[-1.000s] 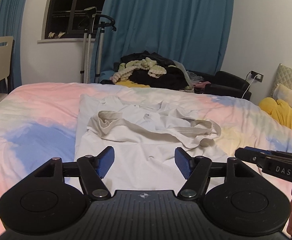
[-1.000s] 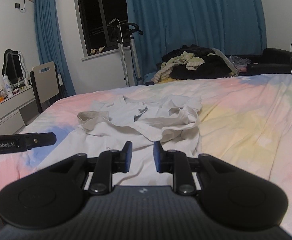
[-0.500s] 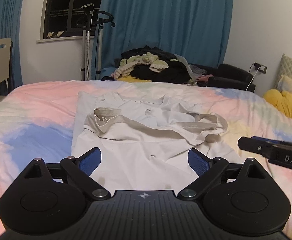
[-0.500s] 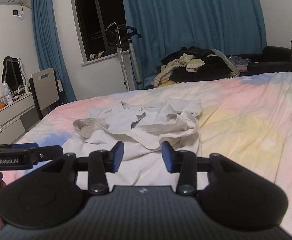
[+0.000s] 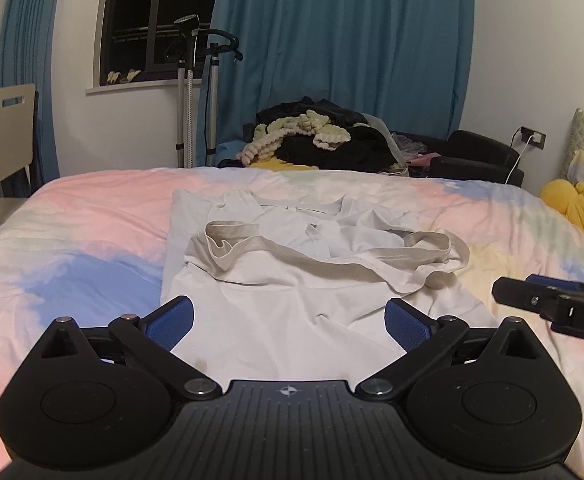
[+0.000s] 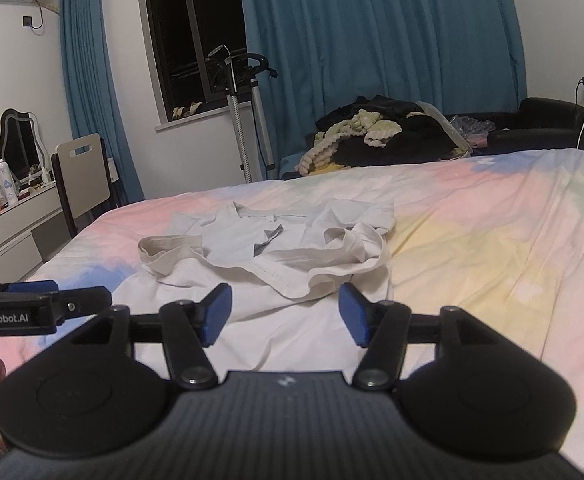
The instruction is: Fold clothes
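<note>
Grippers, left (image 5: 288,320) and right (image 6: 285,314), are hovering wide-jawed and empty over the rumpled cream cotton garment (image 5: 312,304), risking pinching the pastel bedsheet (image 5: 72,240) beneath.

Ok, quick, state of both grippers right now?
Left gripper: open, holding nothing, above the white garment.
Right gripper: open, holding nothing.

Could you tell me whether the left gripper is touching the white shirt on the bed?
Cannot tell. In the left wrist view the left gripper, jaws wide open, overlaps the white shirt; neither contact nor gap shows plainly.
</note>
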A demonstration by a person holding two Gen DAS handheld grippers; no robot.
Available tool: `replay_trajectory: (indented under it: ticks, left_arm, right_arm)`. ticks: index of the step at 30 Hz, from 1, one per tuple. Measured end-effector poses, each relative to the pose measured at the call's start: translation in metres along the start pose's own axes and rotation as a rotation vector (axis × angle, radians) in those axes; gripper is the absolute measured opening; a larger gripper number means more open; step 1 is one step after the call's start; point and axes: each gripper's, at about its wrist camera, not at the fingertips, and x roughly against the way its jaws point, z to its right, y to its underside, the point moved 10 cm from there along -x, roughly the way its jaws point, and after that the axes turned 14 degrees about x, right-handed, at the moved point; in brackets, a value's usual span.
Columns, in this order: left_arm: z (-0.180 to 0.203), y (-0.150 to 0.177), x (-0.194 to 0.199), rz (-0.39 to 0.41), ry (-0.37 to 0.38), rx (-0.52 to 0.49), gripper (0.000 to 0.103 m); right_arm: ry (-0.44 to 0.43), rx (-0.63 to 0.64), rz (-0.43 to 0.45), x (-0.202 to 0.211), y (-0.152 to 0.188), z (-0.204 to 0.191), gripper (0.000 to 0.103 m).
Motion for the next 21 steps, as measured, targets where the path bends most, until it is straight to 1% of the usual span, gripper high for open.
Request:
replay_trajectory:
  ticks: [4, 9, 13, 15, 17, 19, 20, 21]
  left_arm:
    - [0.0, 0.0, 0.0, 0.007, -0.021, -0.022, 0.103]
    - [0.002, 0.003, 0.0, -0.009, 0.002, -0.016, 0.103]
    - [0.0, 0.005, -0.001, -0.037, 0.025, 0.014, 0.103]
    - [-0.002, 0.008, -0.002, -0.054, 0.027, 0.026, 0.103]
    - [-0.004, 0.01, -0.001, -0.065, 0.025, 0.034, 0.103]
    - [-0.006, 0.01, -0.001, -0.072, 0.024, 0.052, 0.103]
    - [-0.007, 0.01, -0.001, -0.075, 0.024, 0.061, 0.103]
    - [-0.008, 0.01, -0.001, -0.083, 0.026, 0.074, 0.103]
  right_arm:
    - [0.003, 0.003, -0.002, -0.001, 0.001, 0.0, 0.065]
    - [0.001, 0.004, -0.005, -0.002, 0.001, 0.0, 0.067]
    - [-0.004, -0.002, -0.009, -0.002, 0.002, 0.0, 0.07]
    - [-0.005, -0.003, -0.008, -0.002, 0.003, 0.001, 0.075]
    - [-0.007, -0.006, -0.011, -0.003, 0.004, 0.0, 0.078]
    - [-0.012, -0.017, -0.013, -0.004, 0.005, 0.0, 0.083]
    - [-0.014, -0.022, -0.015, -0.004, 0.005, -0.001, 0.087]
    - [-0.015, -0.026, -0.02, -0.004, 0.006, -0.001, 0.088]
